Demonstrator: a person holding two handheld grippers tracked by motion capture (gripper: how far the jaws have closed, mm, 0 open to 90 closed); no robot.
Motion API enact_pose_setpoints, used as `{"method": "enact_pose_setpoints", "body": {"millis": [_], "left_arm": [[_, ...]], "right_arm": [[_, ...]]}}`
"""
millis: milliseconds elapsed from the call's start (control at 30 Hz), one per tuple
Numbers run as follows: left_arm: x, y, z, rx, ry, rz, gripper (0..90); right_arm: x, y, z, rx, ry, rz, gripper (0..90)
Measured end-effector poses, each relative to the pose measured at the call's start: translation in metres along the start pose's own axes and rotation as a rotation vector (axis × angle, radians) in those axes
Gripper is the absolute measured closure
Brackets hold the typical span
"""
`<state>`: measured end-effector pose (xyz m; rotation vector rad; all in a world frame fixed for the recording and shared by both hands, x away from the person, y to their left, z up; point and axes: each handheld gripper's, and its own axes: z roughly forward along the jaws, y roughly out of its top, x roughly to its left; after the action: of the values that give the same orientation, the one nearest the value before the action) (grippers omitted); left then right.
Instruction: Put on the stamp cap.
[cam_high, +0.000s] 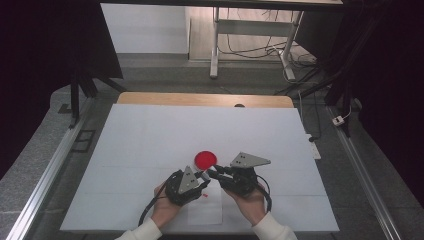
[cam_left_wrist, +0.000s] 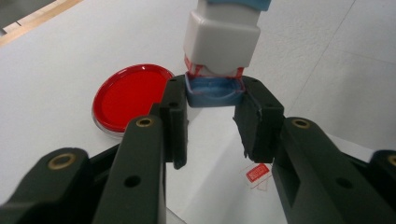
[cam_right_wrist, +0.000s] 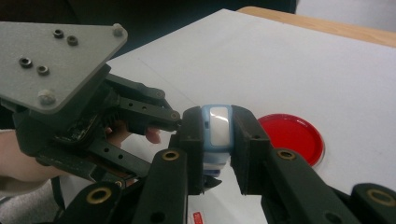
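A small stamp-like block, white-grey with a blue end, hangs just above the table between both grippers. My left gripper is shut on the blue end piece. My right gripper is shut on the white and blue body. In the high view the left gripper and the right gripper meet tip to tip near the table's front middle. A round red dish lies flat on the table just beyond the tips, and also appears as the red dish and the red dish.
A white sheet of paper lies under the hands, with a small red-printed label on it. The white table cover stretches away to a wooden edge. Metal rails run along both sides; a desk frame stands behind.
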<state>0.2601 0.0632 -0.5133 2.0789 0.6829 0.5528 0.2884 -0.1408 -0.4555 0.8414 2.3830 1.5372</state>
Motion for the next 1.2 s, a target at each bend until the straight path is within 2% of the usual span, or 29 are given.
{"method": "enact_pose_setpoints", "body": {"millis": [233, 967, 1200], "left_arm": [[-0.0008, -0.0001, 0.0, 0.004, 0.007, 0.01, 65.2], [-0.0065, 0.0007, -0.0013, 0.006, 0.054, 0.053, 65.4], [-0.0091, 0.0009, -0.0014, 0.008, 0.065, 0.074, 65.7]], "right_arm": [[-0.0016, -0.0015, 0.0016, 0.008, 0.002, 0.033, 74.7], [0.0014, -0.0013, 0.004, 0.04, -0.014, 0.079, 74.8], [-0.0017, -0.001, 0.0045, 0.059, 0.005, 0.103, 74.9]]}}
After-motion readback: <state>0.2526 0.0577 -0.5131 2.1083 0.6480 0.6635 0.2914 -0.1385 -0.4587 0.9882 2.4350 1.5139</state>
